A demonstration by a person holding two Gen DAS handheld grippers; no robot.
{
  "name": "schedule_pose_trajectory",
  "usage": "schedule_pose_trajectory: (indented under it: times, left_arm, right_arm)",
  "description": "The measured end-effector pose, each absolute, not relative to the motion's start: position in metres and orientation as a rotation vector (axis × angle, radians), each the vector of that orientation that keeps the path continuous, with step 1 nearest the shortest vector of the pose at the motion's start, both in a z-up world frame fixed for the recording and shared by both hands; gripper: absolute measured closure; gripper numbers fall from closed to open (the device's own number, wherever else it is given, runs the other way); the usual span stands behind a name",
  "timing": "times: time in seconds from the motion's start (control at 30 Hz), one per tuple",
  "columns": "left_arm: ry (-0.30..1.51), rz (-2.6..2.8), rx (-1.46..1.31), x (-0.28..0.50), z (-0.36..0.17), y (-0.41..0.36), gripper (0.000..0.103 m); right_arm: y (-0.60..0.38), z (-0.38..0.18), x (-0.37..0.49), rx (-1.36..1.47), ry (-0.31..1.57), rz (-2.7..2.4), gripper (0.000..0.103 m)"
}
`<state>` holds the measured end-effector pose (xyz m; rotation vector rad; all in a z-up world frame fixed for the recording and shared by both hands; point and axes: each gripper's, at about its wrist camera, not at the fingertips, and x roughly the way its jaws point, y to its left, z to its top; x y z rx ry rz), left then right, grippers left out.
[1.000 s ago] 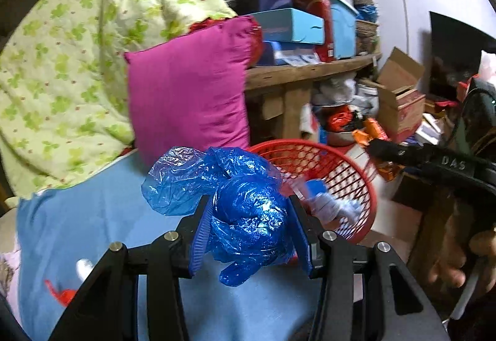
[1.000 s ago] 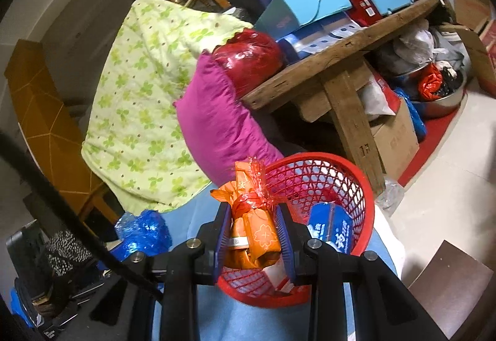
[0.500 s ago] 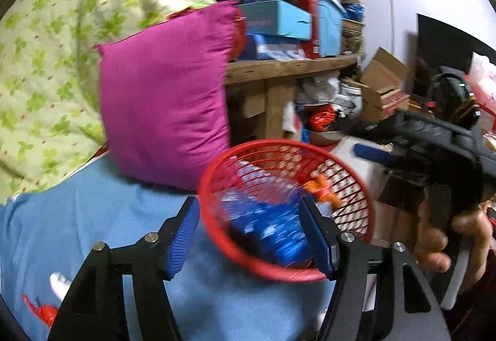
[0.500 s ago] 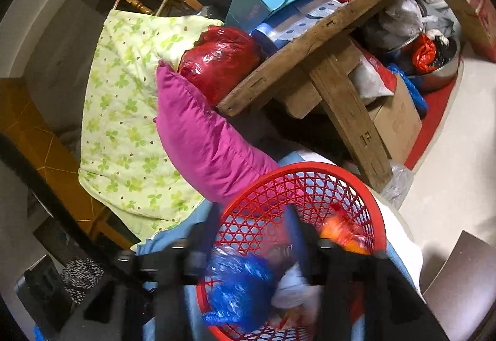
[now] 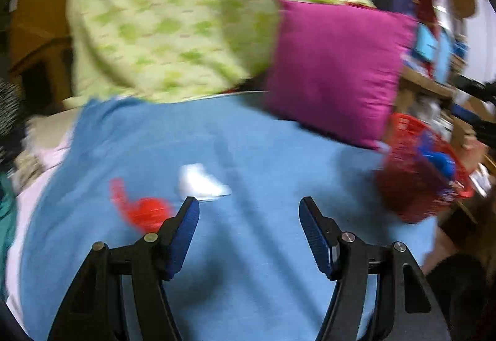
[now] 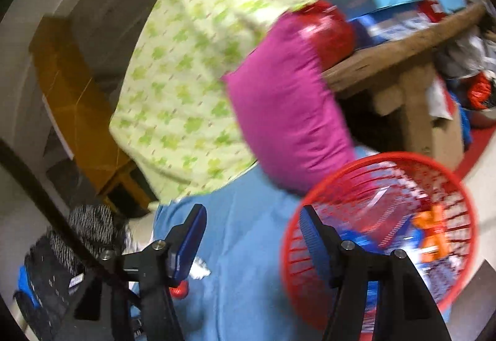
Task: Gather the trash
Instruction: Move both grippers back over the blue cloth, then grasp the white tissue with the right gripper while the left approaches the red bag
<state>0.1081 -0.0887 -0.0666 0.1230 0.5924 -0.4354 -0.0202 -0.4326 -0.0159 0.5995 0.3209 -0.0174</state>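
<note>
Both tools are empty, so the step in hand looks like the turn from dropping rubbish to fetching more. The left tool (image 5: 249,224) has its jaws standing apart with only blue sheet (image 5: 248,161) between them. The right tool (image 6: 251,234) is opening, and nothing sits between its jaws either.

The red basket (image 6: 381,161) lies just ahead and to the right of the right tool, its rim crossing behind that tool's right finger. Inside it, blurred, are a blue bag (image 5: 440,159) and an orange wrapper (image 6: 434,232). From the left tool the basket is well off to the right, below the pink pillow (image 5: 338,68).

What is left to collect lies close ahead of the left tool, to its left: a white scrap (image 5: 201,182) just beyond the left fingertip, and a red piece (image 5: 142,210) beside that finger.

The next move, as I judge it, calls for swinging the left tool slightly leftward and down so the jaws straddle one piece. The white scrap seems flat, its long axis running from upper left to lower right; the red piece trails a thin tail pointing away and to the left. Blur hides finer detail.
</note>
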Motion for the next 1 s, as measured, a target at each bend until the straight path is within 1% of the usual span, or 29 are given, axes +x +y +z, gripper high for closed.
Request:
schedule_pose_trajectory:
  times: [0.17,0.27,0.37,0.5,0.67,1.0]
  left_arm:
    - [0.601,-0.254,0.009,0.141,-0.07,-0.008,0.034]
    - [0.593,-0.191,-0.028,0.152,-0.074,0.02,0.033]
    - [0.616,-0.178,-0.061,0.162,-0.087,0.032,0.033]
    - [0.678,-0.196,-0.084,0.178,-0.099,0.032,0.033]
    - [0.712,-0.202,-0.091,0.189,-0.106,0.031,0.033]
    - [0.763,-0.229,-0.071,0.205,-0.121,0.023,0.033]
  right_arm:
    - [-0.372,-0.024,0.03,0.537,0.424,0.091,0.037]
    - [-0.329,-0.037,0.067,0.483,0.501,0.156,0.037]
    - [-0.294,-0.054,0.104,0.442,0.577,0.212,0.037]
    - [-0.252,-0.083,0.158,0.4,0.683,0.271,0.037]
    - [-0.216,-0.121,0.225,0.344,0.791,0.3,0.037]
    - [-0.186,-0.172,0.291,0.324,0.899,0.308,0.038]
